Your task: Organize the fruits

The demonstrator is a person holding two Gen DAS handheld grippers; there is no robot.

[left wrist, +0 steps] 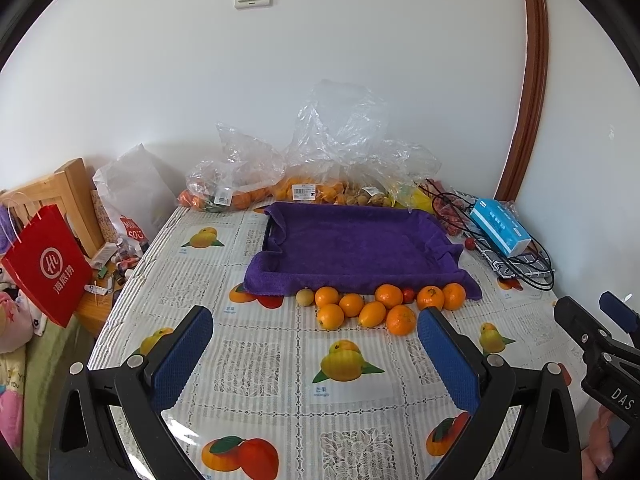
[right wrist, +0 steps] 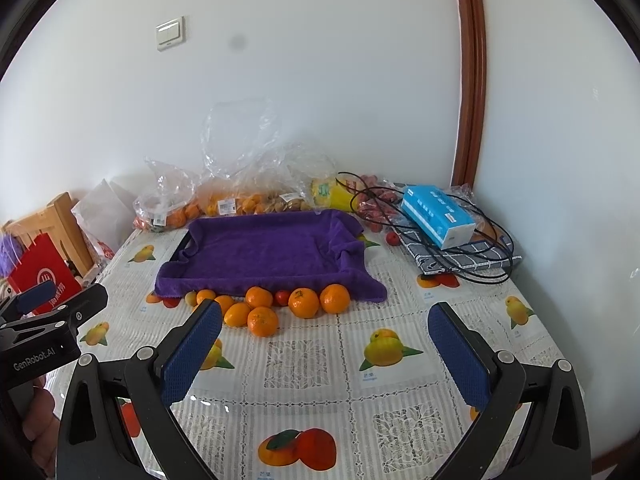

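Note:
Several loose oranges (left wrist: 389, 295) (right wrist: 303, 302), a small red fruit (left wrist: 407, 294) (right wrist: 282, 297) and a pale round fruit (left wrist: 305, 297) (right wrist: 191, 298) lie in a cluster on the table, against the front edge of a tray draped in a purple towel (left wrist: 352, 248) (right wrist: 264, 250). The tray holds nothing. My left gripper (left wrist: 314, 330) is open and empty, above the table in front of the cluster. My right gripper (right wrist: 324, 328) is open and empty, in front of the cluster and to its right. Each gripper shows at the edge of the other's view.
Clear plastic bags of fruit (left wrist: 320, 168) (right wrist: 240, 184) stand behind the tray against the wall. A blue tissue box (left wrist: 500, 226) (right wrist: 438, 216), black cables (right wrist: 486, 256) and a checked cloth (right wrist: 464, 260) lie at the right. A red paper bag (left wrist: 44, 264) hangs left of the table.

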